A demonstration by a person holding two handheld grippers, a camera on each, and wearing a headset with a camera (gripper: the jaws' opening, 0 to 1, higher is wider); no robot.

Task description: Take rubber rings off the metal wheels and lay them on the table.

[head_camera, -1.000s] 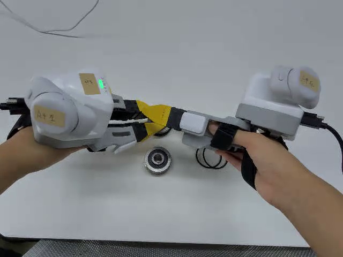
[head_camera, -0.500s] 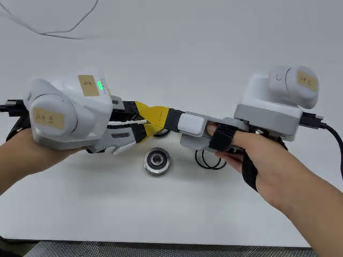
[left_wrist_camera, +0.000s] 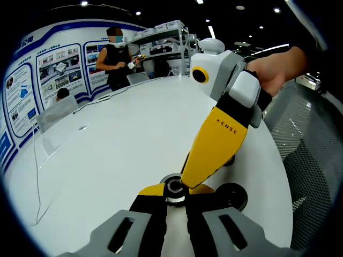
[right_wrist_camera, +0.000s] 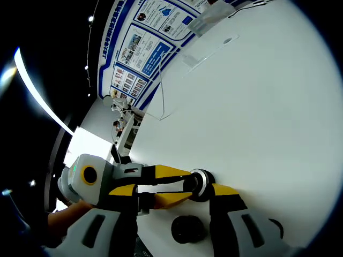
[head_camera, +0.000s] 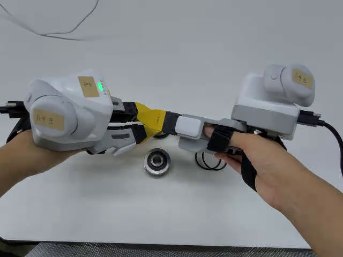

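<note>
Two round silver metal wheels are counted — the free wheel (head_camera: 157,162) on the white table (head_camera: 214,53) and the held wheel (left_wrist_camera: 174,187). Thin black rubber rings (head_camera: 210,160) are seen overlapped — at least two, the exact number not being clear. One thin grey cable (head_camera: 53,29) is counted.

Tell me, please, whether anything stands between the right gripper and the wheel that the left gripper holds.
Nothing visible does: the jaws of the right gripper flank the wheel held by the left gripper. A second wheel lies apart on the table.
</note>
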